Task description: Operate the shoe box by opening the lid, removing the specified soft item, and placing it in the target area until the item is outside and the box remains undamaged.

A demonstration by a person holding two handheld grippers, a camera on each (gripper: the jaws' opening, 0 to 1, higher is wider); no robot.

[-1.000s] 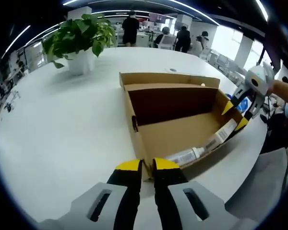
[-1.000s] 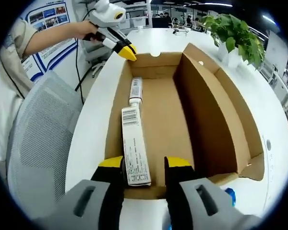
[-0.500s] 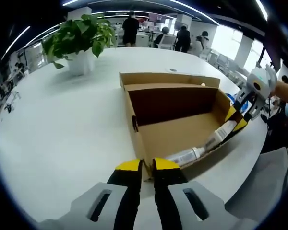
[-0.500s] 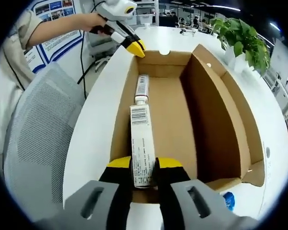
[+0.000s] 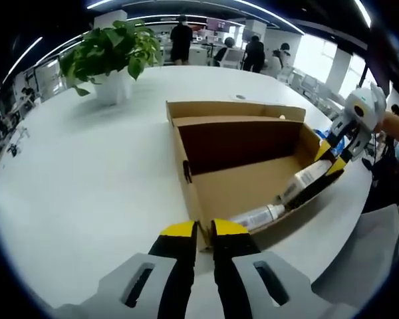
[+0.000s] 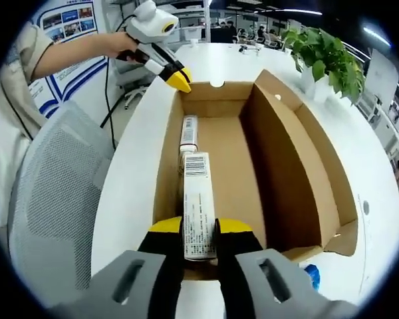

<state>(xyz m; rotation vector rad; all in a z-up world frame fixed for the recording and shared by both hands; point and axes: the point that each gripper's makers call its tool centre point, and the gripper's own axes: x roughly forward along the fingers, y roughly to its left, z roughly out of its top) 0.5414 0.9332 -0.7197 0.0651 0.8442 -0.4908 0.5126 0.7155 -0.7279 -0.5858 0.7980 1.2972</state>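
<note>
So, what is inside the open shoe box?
Inside the shoe box lies a white tube and a white carton with a barcode; the right gripper grips the carton's near end. The carton hides part of the tube and the floor beneath.

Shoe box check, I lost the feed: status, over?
Left gripper shut on box corner. Right gripper shut on the tube, its near end raised off the floor. Lid open, nothing in the way.

Shoe box (image 6: 286,173) open-topped — bare table (image 5: 86,166) beside, potted plant (image 5: 110,56) far off.
</note>
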